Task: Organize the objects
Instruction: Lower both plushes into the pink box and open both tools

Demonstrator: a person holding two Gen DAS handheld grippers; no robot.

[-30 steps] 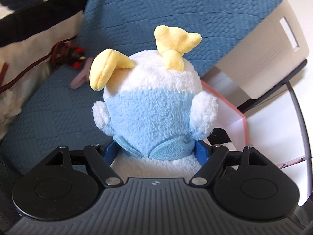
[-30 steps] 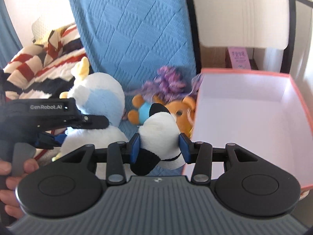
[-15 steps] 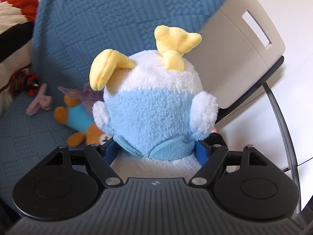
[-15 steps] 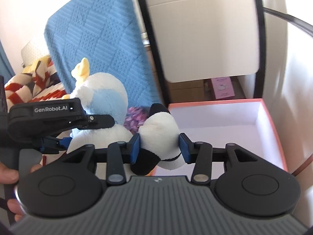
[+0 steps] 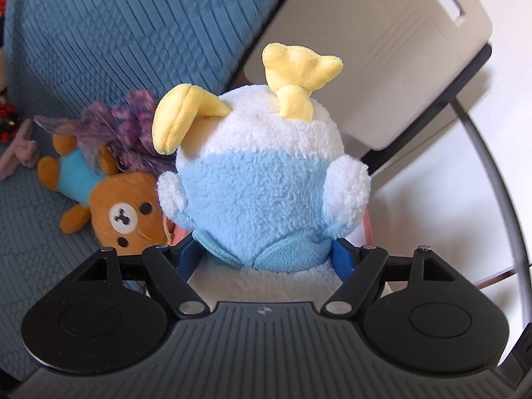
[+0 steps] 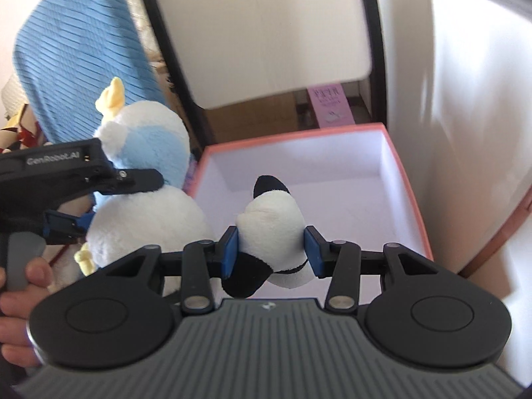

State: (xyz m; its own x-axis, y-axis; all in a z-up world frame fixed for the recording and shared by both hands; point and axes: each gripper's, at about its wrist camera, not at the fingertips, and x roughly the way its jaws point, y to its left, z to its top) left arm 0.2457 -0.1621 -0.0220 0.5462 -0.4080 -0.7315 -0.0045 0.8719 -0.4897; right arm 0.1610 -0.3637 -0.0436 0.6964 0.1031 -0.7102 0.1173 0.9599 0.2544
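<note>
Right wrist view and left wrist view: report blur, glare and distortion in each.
Right wrist view: background chair and blue cushion smeared by motion blur, bright wall washed out at right, held black-and-white plush sharp. Left wrist view: blue-and-white plush crisp, cushion slightly blurred, floor overexposed, fisheye bends the chair's tube.

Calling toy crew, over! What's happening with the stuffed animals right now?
Left gripper clamped on blue-and-white plush. Right gripper clamped on black-and-white plush, over the open pink-rimmed box. Box looks empty, nothing blocking. Brown bear on the blue cushion.
</note>
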